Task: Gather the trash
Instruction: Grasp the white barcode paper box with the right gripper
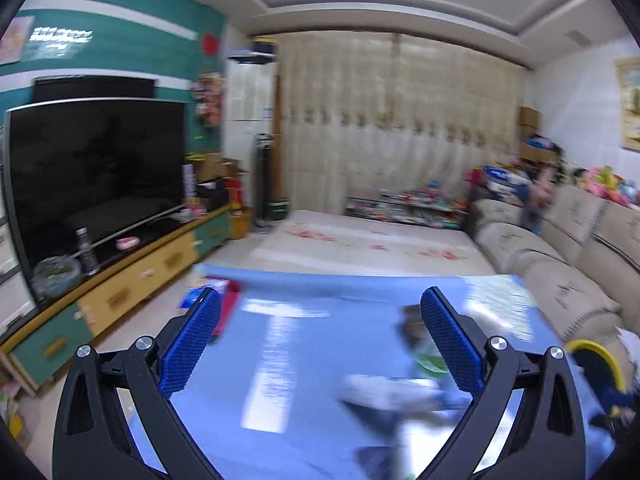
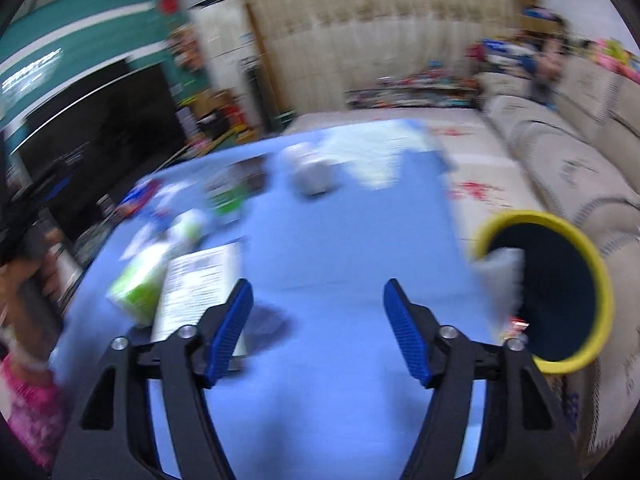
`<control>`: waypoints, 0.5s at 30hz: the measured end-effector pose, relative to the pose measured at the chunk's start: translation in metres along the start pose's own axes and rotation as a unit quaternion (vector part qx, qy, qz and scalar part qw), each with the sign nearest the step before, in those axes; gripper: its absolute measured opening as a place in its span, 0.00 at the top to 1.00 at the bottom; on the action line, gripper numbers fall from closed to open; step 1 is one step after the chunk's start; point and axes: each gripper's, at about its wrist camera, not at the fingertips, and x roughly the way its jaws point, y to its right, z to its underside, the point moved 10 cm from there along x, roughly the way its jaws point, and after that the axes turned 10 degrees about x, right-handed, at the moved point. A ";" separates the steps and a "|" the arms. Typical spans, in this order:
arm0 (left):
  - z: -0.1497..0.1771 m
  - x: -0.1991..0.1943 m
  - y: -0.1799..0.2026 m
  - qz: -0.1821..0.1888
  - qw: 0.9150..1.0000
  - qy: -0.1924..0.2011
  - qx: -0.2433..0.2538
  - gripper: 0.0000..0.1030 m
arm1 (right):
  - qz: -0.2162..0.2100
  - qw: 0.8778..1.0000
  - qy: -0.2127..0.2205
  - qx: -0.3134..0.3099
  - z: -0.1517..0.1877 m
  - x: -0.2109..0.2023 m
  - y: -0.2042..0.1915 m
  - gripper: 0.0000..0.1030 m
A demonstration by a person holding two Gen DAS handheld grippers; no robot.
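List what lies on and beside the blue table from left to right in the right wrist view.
Green box → printed paper sheet → right gripper → yellow-rimmed trash bin, off the table's right edge.

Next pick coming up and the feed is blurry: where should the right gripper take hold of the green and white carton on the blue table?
Probably across the green and white carton's narrow faces, coming from above. It lies low on the blue table, touching the printed sheet, so come at its free left end. The right gripper is open and empty. Blur hides the exact edges.
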 end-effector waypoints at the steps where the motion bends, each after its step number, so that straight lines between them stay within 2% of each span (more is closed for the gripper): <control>1: 0.006 0.004 -0.012 -0.005 1.000 -0.004 -0.009 0.05 | -0.013 1.000 -0.006 -0.007 0.003 0.003 -0.012 0.25; 3: 0.014 0.014 -0.027 0.002 0.999 -0.015 -0.033 0.05 | -0.038 0.999 -0.019 -0.029 0.012 0.012 -0.041 0.17; 6: 0.021 0.018 -0.042 0.006 0.999 -0.019 -0.048 0.05 | -0.036 0.997 -0.035 -0.054 0.025 0.027 -0.061 0.09; 10: 0.025 0.020 -0.042 0.007 0.999 -0.018 -0.049 0.05 | -0.027 0.995 -0.052 -0.076 0.039 0.038 -0.072 0.08; 11: 0.026 0.019 -0.028 0.007 0.999 -0.020 -0.049 0.05 | -0.030 0.995 -0.057 -0.077 0.043 0.040 -0.075 0.08; 15: 0.028 0.029 -0.018 0.012 0.999 -0.028 -0.038 0.05 | -0.020 0.993 -0.068 -0.093 0.055 0.047 -0.078 0.08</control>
